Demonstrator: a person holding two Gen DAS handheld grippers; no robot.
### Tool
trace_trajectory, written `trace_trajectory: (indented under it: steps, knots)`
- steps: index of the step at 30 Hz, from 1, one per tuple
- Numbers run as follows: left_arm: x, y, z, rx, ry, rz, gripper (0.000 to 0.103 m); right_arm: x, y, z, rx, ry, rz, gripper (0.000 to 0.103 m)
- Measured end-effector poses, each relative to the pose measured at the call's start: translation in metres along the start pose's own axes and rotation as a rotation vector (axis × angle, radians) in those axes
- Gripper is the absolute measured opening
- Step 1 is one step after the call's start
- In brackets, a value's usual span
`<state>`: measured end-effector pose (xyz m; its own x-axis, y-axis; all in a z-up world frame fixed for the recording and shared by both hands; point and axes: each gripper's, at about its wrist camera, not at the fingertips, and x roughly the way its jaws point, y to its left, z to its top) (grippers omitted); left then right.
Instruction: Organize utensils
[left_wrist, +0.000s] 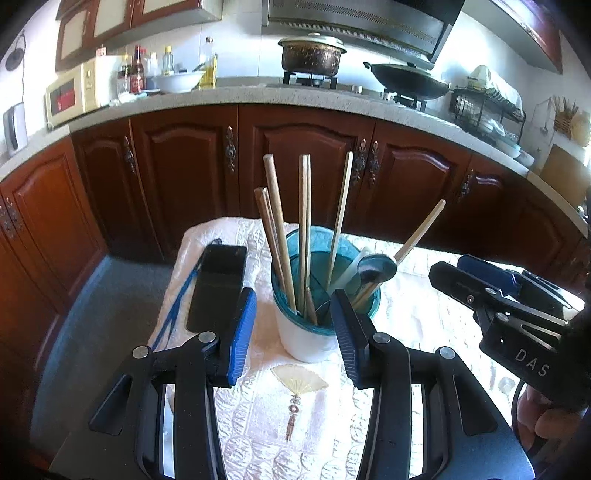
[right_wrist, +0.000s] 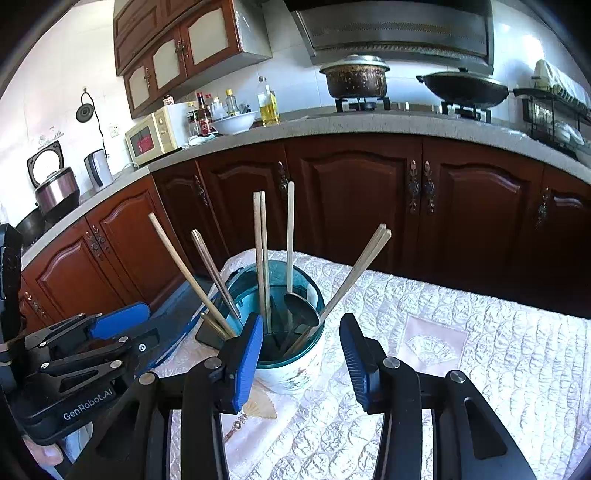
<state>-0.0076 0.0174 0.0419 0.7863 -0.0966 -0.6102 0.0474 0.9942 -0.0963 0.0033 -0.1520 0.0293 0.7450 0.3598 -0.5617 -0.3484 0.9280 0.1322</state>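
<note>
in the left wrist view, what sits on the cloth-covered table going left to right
blue cord → black phone → utensil holder with chopsticks and spoons → right gripper

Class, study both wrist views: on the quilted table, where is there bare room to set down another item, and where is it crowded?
Free: the quilted cloth right of the utensil holder, out to the table's far edge, and the strip in front of the holder around the fan motif. Crowded: left of the holder, where the dark phone and blue cord lie, and the holder itself, full of chopsticks and spoons.
</note>
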Motion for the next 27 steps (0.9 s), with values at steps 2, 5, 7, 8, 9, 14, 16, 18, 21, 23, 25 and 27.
trace_trajectory:
  steps: [2,5,7,8,9,14,16,18,21,23,25,27]
  knots:
    - [-0.003,-0.001,0.0,0.006,-0.011,0.011,0.041,-0.005,0.002,0.0,-0.007,-0.011,-0.007,0.044]
    - [-0.007,-0.001,0.001,0.009,-0.028,0.017,0.041,-0.01,0.006,0.0,-0.013,-0.021,-0.019,0.051]
    - [-0.01,-0.002,0.001,0.011,-0.036,0.024,0.041,-0.013,0.007,0.0,-0.018,-0.027,-0.022,0.051]
    - [-0.011,-0.002,0.001,0.013,-0.04,0.027,0.041,-0.013,0.007,0.0,-0.018,-0.029,-0.021,0.051]
    - [-0.012,-0.003,0.001,0.014,-0.044,0.029,0.041,-0.014,0.008,0.0,-0.017,-0.03,-0.021,0.051]
    - [-0.016,-0.004,0.001,0.016,-0.06,0.036,0.041,-0.018,0.01,0.0,-0.022,-0.041,-0.026,0.051]
    - [-0.018,-0.004,0.001,0.018,-0.063,0.039,0.041,-0.019,0.01,0.0,-0.024,-0.043,-0.029,0.052]
    - [-0.018,-0.004,0.001,0.018,-0.067,0.042,0.041,-0.02,0.012,0.0,-0.025,-0.043,-0.031,0.052]
    - [-0.019,-0.003,0.0,0.02,-0.072,0.05,0.041,-0.021,0.012,0.0,-0.026,-0.045,-0.032,0.052]
    - [-0.02,-0.003,0.0,0.022,-0.076,0.053,0.041,-0.021,0.013,0.0,-0.029,-0.047,-0.033,0.052]
    - [-0.02,-0.004,-0.001,0.026,-0.079,0.059,0.041,-0.021,0.014,0.001,-0.033,-0.048,-0.035,0.052]
    - [-0.021,-0.004,-0.001,0.028,-0.081,0.063,0.041,-0.021,0.016,0.001,-0.038,-0.05,-0.038,0.052]
